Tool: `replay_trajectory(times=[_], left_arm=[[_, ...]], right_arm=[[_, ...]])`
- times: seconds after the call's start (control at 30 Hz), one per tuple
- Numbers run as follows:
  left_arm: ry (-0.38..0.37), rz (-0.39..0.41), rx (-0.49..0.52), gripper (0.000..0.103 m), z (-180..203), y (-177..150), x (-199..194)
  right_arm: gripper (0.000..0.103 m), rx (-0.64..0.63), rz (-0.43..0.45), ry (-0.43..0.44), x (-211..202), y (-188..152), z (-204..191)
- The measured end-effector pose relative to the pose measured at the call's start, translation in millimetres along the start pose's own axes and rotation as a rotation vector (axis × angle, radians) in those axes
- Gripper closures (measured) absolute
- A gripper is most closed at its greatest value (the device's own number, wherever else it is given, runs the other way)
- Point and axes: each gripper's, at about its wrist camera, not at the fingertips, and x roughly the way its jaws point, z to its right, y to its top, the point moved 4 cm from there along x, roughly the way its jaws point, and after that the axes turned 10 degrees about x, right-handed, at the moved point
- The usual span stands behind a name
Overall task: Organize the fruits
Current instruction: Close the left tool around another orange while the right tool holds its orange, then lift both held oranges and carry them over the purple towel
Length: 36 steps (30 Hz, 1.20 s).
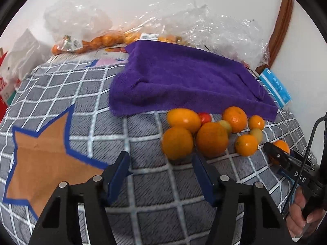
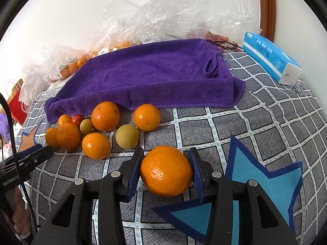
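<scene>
My right gripper (image 2: 166, 170) is shut on a large orange (image 2: 166, 171), held just above the checked cloth by the blue star patch (image 2: 261, 185). It also shows in the left wrist view (image 1: 274, 153) with the orange (image 1: 283, 146) behind its fingers. My left gripper (image 1: 161, 167) is open and empty, just short of a pile of oranges (image 1: 211, 138), small yellow-green fruits and a red one (image 1: 205, 118). The same pile shows in the right wrist view (image 2: 96, 145). An orange star patch (image 1: 40, 157) lies to the left gripper's left.
A purple towel (image 2: 155, 75) lies behind the fruit. Clear plastic bags with more oranges (image 1: 98, 40) sit along the wall. A blue tissue pack (image 2: 271, 59) lies at the right. A red paper bag (image 2: 18, 104) stands at the far left.
</scene>
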Motion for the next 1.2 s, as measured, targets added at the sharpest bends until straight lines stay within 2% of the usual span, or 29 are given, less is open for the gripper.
replay_trajectory(times=[0.07,0.13,0.17,0.2,0.23,0.3,0.47,0.67,0.8,1.03,1.2], left_arm=[[-0.003,0.006,0.02,0.043,5.5,5.2,4.9],[0.029,0.011,0.029,0.054,8.1,7.6,10.7],[0.04,0.007,0.036,0.054,9.2,8.2,12.3],[0.039,0.012,0.041,0.058,10.3,9.1,11.4],[0.015,0.015,0.041,0.067,11.4,9.2,11.7],[0.008,0.018,0.03,0.069,9.7,8.7,11.4],[-0.028,0.033,-0.026,0.069,3.8,8.3,11.3],[-0.044,0.04,-0.034,0.072,2.4,7.7,10.8],[-0.101,0.057,-0.081,0.072,-3.7,5.5,9.7],[-0.119,0.08,-0.083,0.072,-0.5,4.7,5.6],[-0.137,0.096,-0.083,0.072,1.2,5.1,2.4]], right_arm=[[0.058,0.008,-0.004,0.011,0.2,0.9,1.8],[0.058,0.015,-0.003,0.017,-0.5,1.3,3.5],[0.059,0.017,-0.003,0.02,-0.8,1.2,3.8],[0.059,0.018,-0.004,0.023,-1.0,1.0,4.1],[0.059,0.017,-0.005,0.027,-1.4,0.7,4.3],[0.058,0.021,-0.006,0.037,-2.2,0.0,4.9],[0.057,0.051,-0.02,0.109,-3.6,0.6,8.4],[0.057,0.081,-0.033,0.157,-5.4,0.3,11.7],[0.057,0.048,-0.031,0.123,-4.6,-1.4,5.9],[0.056,-0.076,-0.014,0.001,-7.2,-12.5,-7.9],[0.06,-0.046,-0.018,0.028,-8.8,-11.1,-0.9]])
